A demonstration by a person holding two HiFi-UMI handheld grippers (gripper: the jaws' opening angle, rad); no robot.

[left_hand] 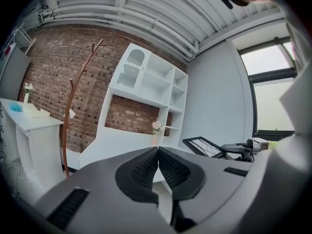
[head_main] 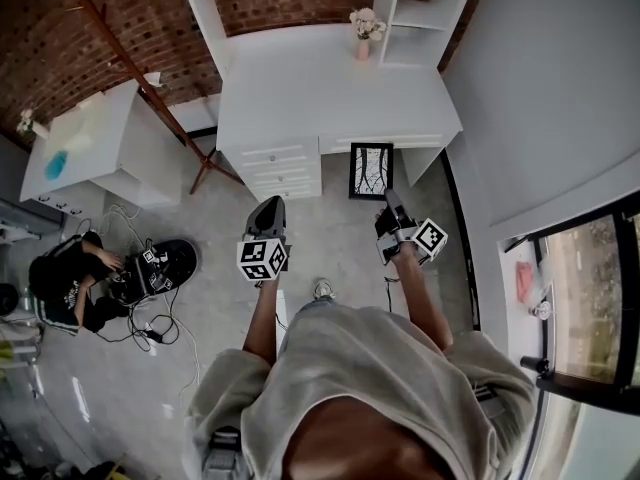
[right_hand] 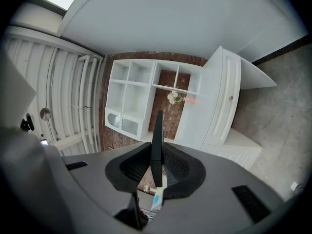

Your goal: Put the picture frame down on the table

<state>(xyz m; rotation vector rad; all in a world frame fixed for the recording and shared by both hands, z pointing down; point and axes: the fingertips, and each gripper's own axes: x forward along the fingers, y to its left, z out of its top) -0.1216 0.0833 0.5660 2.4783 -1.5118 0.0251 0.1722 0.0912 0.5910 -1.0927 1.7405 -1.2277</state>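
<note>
Picture frame [head_main: 371,171], one, clamped in right tool [right_hand: 156,152], left tool [left_hand: 158,152] closed

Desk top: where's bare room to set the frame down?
The white desk top is bare from its front edge to the brick wall. Only the back right corner, beside the shelf unit, is taken, by the flower vase. The right gripper holds the picture frame.

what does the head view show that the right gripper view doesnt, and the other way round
Head view only: the picture frame's printed front, the left gripper, a person seated on the floor. Right gripper view only: the right gripper's jaws shut on the frame's thin edge, and ceiling pipes. Both: the white desk and the flower vase.
</note>
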